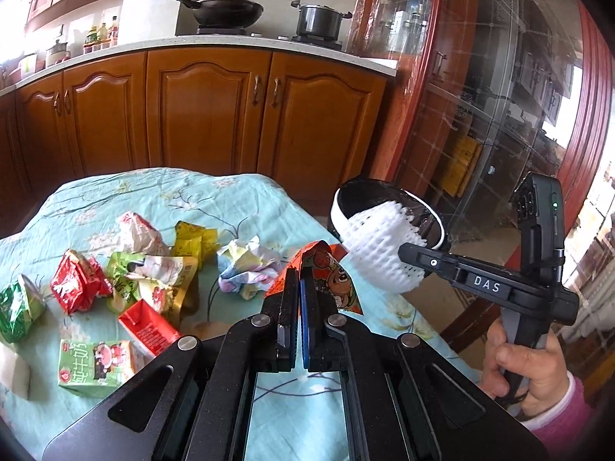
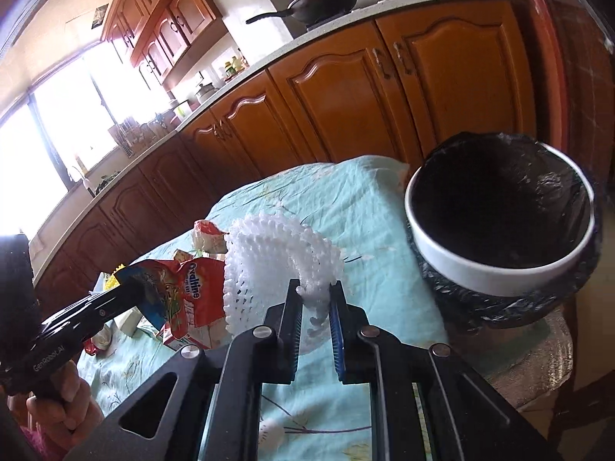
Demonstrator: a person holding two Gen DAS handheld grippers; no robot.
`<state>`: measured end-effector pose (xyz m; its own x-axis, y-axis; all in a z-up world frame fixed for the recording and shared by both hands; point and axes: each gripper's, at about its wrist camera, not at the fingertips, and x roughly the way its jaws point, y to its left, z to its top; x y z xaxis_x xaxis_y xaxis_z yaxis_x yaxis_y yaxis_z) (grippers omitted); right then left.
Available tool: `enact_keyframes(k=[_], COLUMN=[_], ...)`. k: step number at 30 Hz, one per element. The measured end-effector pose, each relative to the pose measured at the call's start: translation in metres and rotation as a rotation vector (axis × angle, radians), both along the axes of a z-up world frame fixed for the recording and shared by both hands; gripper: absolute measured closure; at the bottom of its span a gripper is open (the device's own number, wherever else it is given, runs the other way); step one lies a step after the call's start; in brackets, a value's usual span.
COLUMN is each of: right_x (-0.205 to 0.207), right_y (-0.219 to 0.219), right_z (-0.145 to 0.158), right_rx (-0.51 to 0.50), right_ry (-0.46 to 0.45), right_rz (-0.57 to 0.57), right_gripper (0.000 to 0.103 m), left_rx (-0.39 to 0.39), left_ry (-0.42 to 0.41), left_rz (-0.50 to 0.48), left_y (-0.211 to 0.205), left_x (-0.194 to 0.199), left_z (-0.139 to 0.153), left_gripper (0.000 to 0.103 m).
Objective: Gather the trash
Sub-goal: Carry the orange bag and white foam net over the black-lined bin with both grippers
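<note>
My left gripper [image 1: 299, 269] is shut on an orange cartoon-printed snack wrapper [image 1: 332, 269], held above the table's right edge. In the right wrist view the same wrapper [image 2: 192, 292] sticks out of the left gripper [image 2: 132, 288]. My right gripper [image 2: 316, 288] is shut on a white foam fruit net [image 2: 269, 257], which hangs just left of the bin. The bin [image 2: 480, 269] has a white rim and a black liner and stands beside the table. From the left wrist view the net [image 1: 376, 246] covers part of the bin's rim [image 1: 338, 207].
On the light blue floral cloth [image 1: 230, 199] lie a red packet [image 1: 77, 284], a green packet [image 1: 19, 311], a green milk carton [image 1: 96, 361], a red carton [image 1: 148, 326], crumpled paper [image 1: 246, 269] and more wrappers. Wooden cabinets [image 1: 211, 115] stand behind, a glass cabinet [image 1: 499, 115] to the right.
</note>
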<state>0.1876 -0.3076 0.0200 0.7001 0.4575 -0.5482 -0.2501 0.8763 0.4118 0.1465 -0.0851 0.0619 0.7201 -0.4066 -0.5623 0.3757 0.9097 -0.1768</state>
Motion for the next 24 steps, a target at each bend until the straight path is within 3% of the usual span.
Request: enact_keyframes(k=[11,24], right_x=[-0.012,0.021], right_y=[-0.079,-0.111], right_z=[0.021,0.027], right_rx=[-0.09,-0.171], right_ry=[-0.025,-0.004], right_rz=[-0.192,-0.252], right_gripper=[0.09,0.089], left_rx=[0.001,0.014], left_ry=[-0.02,-0.004], left_rz=[-0.101,-0.152], left_y=[-0.063,-0.122], left_x=[0.028,0.084], left_z=[0.012,0.016], left_gripper=[0.103,0.103])
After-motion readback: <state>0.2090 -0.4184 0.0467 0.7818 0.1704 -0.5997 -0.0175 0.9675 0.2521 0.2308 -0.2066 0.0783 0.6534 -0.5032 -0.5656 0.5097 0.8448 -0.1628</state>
